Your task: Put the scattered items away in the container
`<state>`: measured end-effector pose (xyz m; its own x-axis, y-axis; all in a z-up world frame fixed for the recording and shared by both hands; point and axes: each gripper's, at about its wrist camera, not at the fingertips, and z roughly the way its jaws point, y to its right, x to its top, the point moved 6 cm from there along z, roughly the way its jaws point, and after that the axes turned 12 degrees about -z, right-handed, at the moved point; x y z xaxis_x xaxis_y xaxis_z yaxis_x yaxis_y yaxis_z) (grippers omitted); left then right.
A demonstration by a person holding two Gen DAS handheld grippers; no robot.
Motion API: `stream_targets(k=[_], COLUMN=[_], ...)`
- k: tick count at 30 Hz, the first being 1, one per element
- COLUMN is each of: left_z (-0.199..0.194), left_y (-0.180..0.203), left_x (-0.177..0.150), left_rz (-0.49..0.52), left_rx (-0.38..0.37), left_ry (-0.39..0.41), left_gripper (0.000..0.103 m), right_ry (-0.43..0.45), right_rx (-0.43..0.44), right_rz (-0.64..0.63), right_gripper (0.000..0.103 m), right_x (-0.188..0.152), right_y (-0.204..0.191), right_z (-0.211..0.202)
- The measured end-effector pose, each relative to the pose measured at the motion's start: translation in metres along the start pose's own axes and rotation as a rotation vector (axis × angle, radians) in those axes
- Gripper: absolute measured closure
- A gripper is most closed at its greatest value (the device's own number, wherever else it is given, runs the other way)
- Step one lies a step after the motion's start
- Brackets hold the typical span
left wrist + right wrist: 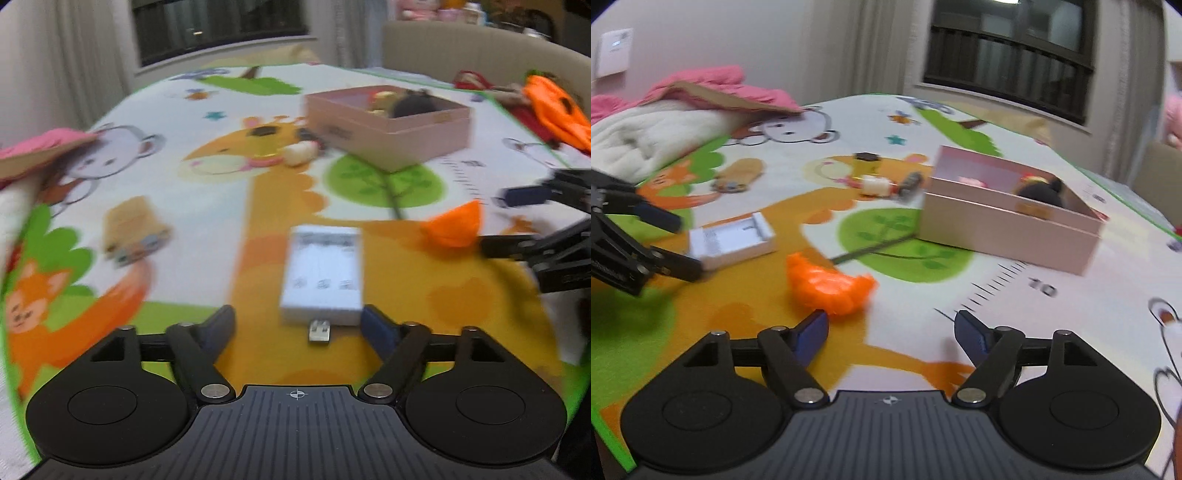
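A pink open box (388, 125) (1008, 218) stands on the cartoon play mat and holds a dark round item and small toys. A white USB battery charger (321, 275) (731, 240) lies flat just ahead of my left gripper (299, 325), which is open and empty with the plug end between its fingertips. An orange crumpled piece (454, 225) (827, 284) lies just ahead and left of my right gripper (890, 328), which is open and empty. Each gripper shows in the other's view, the right one (517, 221) and the left one (676, 243).
A tan toy (133, 229) (738, 175) lies to the left. A small white item (299, 153) (875, 184), a yellow cup (866, 164) and a dark piece (908, 184) lie near the box. Pink and white cloth (665, 114) lies at the mat's left; orange fabric (554, 107) at its right.
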<state>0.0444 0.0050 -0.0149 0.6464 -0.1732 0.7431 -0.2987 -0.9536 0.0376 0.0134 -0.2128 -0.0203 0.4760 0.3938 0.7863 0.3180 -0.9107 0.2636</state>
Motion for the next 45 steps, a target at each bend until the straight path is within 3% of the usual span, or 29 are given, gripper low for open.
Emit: stream_targets(k=[4,6,9,14,19,24,32,40,42,45], left_z=[0.003,0.004,0.002,-0.002,0.001,0.002,0.001,-0.001,-0.004,-0.007], left_y=[-0.039,-0.056,-0.069,-0.052,-0.034,-0.036,-0.035,-0.038,-0.037,-0.025], left_x=[0.011,0.013,0.011,-0.002,-0.012,-0.015,-0.018,-0.017,-0.013,-0.001], left_rz=[-0.076,-0.134,-0.217,-0.223,-0.211,-0.243,-0.248,-0.263,-0.273,-0.279], left_rx=[0.196,0.255,0.222,0.13,0.143,0.135,0.143,0.132,0.129,0.032], left_ry=[0.047,0.051,0.041,0.03,0.064,0.073,0.093,0.099,0.098,0.114], left_gripper=[0.013,0.011,0.009,0.002,0.0,0.0,0.0,0.0,0.0,0.0], right_ry=[-0.011,-0.019,-0.04,-0.068,-0.088,-0.047,0.006,-0.02,-0.017,-0.016], right_rx=[-0.007,0.011,0.042,0.094,0.088,0.053,0.053,0.082,0.069,0.059], right_rz=[0.014,0.019,0.058,0.166,0.175,0.119,0.001,0.005,0.009,0.016], right_gripper=[0.014,0.01,0.0,0.0,0.0,0.0,0.017,0.059,0.058,0.058], right_x=[-0.003,-0.004,-0.005,-0.009,-0.009,-0.003,0.03,0.033,0.029,0.022], right_y=[-0.004,-0.01,-0.014,-0.012,-0.014,-0.022,-0.042,-0.044,-0.04,-0.035], right_z=[0.001,0.002,0.005,0.012,0.01,0.004,0.015,0.026,0.02,0.01])
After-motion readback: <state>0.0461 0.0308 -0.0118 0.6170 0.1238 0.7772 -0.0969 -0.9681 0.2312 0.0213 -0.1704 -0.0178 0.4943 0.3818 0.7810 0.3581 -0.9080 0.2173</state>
